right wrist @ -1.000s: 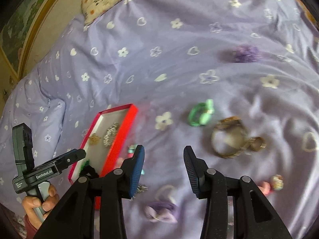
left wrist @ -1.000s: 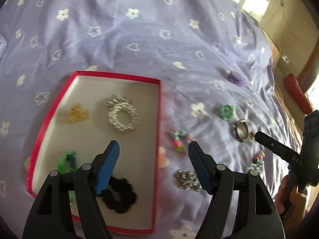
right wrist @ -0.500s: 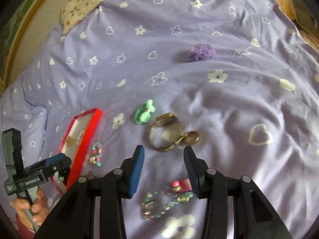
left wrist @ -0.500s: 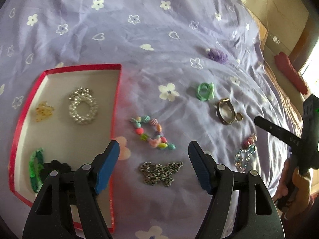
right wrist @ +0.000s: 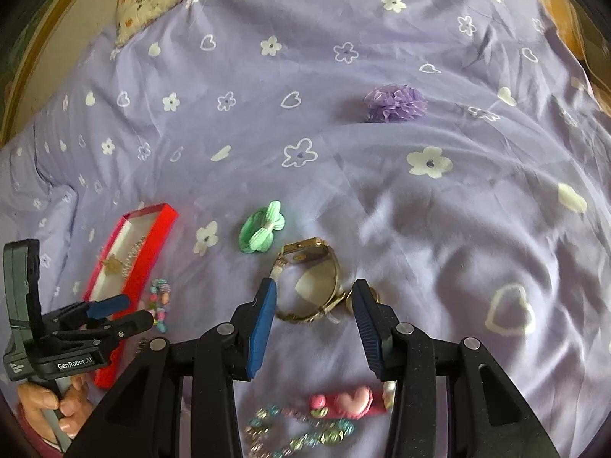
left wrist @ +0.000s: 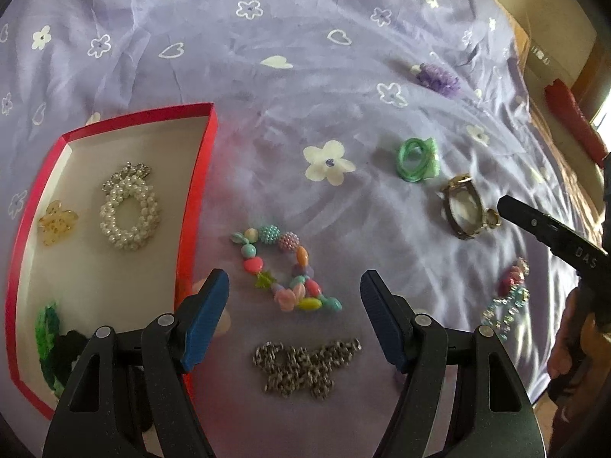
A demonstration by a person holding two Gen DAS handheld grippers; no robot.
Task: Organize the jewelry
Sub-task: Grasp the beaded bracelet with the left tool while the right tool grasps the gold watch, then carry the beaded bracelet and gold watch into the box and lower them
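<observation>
- Here, the left gripper [left wrist: 296,294] tilts downward over the beaded bracelet [left wrist: 284,269], jaws apart and empty.
- The right gripper [right wrist: 313,301] angles down, jaws open astride one gold watch [right wrist: 311,282].
- The red tray [left wrist: 194,198] holds four pieces.

Black gripper [left wrist: 294,305], blue pads [left wrist: 204,316]

You have one red box [left wrist: 198,175] holding four pieces (the dark one half hidden), and six pieces loose on the bedspread [left wrist: 267,38]: two bracelets, two bows, one watch [right wrist: 311,278], one scrunchie [right wrist: 397,104].
</observation>
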